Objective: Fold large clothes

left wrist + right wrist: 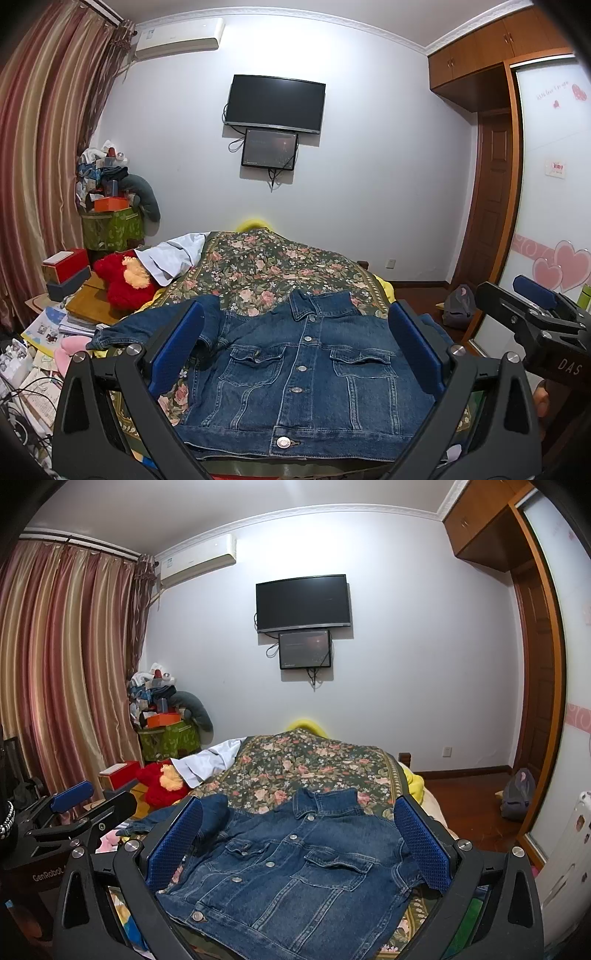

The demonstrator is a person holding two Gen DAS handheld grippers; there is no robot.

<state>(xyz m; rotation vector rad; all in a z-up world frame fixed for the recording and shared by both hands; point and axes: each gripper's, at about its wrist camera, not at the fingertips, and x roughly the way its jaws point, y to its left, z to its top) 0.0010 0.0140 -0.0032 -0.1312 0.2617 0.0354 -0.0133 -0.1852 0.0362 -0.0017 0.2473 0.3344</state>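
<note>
Currently, a denim jacket (299,376) is being displayed face up, buttoned, on a floral bedspread (273,269) covering the bed, collar toward the far wall. One sleeve is being shown stretched out toward a red plush toy (123,282). The left gripper (295,354) is being held wide open above the jacket, nothing being gripped. The right gripper (299,845) is likewise being held wide open and empty over the same garment. A television (303,603) is being shown mounted on the wall.
</note>
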